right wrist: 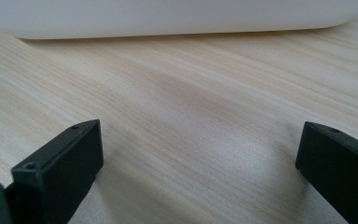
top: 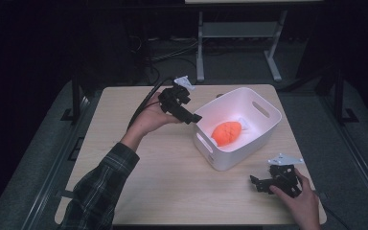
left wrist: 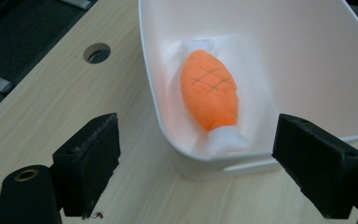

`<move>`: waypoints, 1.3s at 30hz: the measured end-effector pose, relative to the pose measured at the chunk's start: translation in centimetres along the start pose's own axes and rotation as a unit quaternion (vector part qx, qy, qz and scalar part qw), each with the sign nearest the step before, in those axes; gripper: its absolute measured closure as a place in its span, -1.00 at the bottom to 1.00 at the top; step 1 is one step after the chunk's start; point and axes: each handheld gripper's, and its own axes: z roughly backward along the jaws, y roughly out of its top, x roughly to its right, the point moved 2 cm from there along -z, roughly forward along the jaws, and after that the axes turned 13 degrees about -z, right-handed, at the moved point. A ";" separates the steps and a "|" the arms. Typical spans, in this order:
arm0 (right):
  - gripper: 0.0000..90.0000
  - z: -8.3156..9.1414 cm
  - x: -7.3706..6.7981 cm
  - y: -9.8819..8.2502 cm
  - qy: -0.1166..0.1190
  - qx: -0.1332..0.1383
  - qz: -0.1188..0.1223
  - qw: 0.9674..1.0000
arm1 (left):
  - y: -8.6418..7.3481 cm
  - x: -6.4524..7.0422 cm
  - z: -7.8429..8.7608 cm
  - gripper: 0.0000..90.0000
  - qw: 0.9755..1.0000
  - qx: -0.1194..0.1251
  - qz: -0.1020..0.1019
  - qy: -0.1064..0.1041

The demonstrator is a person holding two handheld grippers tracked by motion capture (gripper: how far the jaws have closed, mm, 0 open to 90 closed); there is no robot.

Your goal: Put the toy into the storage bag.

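Note:
An orange plush toy (top: 227, 132) with white ends lies on the floor of a white bin (top: 268, 125) at the table's centre right. In the left gripper view the toy (left wrist: 209, 90) rests inside the bin (left wrist: 307, 56) just beyond the open jaws. My left gripper (top: 195, 118) hovers at the bin's left rim, open and holding nothing. My right gripper (top: 256, 183) sits low on the table in front of the bin, open, with bare wood between its jaws (right wrist: 200, 163).
The light wooden table (top: 163, 177) has a round hole (left wrist: 97, 52) near the bin's far corner. The bin's lower wall (right wrist: 168, 18) runs across the top of the right gripper view. Dark floor and a metal stand's legs (top: 200, 48) lie beyond the table.

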 end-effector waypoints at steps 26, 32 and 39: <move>-1.00 0.0 0.0 0.0 0.000 0.001 0.001 1.000 | -7.9 4.1 2.4 -0.67 0.999 0.017 0.035 0.032; -1.00 0.0 0.0 0.0 0.000 0.000 0.000 1.000 | -10.0 5.1 2.6 -0.67 0.998 0.015 0.045 0.043; -1.00 0.0 0.0 0.0 0.000 -0.001 0.000 1.000 | -12.7 6.0 2.6 -0.66 0.997 0.016 0.055 0.058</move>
